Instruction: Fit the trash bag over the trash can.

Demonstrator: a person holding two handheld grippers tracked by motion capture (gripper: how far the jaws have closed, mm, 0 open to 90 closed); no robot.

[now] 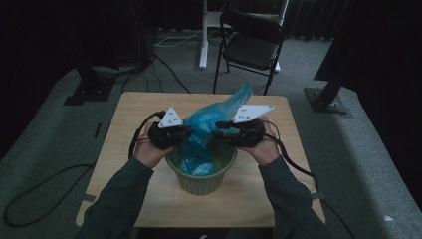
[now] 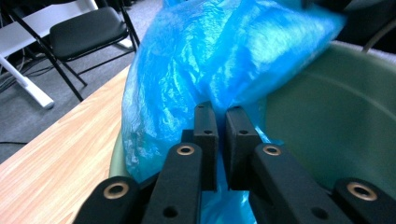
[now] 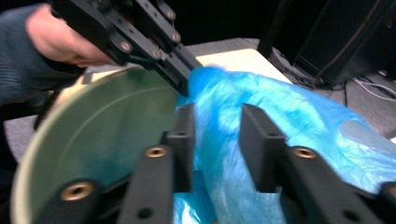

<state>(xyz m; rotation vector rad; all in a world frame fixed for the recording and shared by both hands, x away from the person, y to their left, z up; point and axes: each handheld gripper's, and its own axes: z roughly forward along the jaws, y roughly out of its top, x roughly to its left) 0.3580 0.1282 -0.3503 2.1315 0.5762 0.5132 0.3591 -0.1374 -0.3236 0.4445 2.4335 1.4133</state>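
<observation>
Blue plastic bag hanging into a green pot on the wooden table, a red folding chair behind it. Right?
Not quite: the folding chair is black, not red, as the high view shows. The blue plastic bag does hang into the green pot on the wooden table.

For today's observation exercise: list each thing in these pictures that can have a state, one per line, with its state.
Blue plastic bag: crumpled, partly inside the pot, top sticking up above the rim.
Green pot: upright on the wooden table.
Left gripper: jaws nearly shut, pinching the bag.
Right gripper: jaws parted, bag between them, not clamped.
Folding chair: unfolded, seat bare.
</observation>
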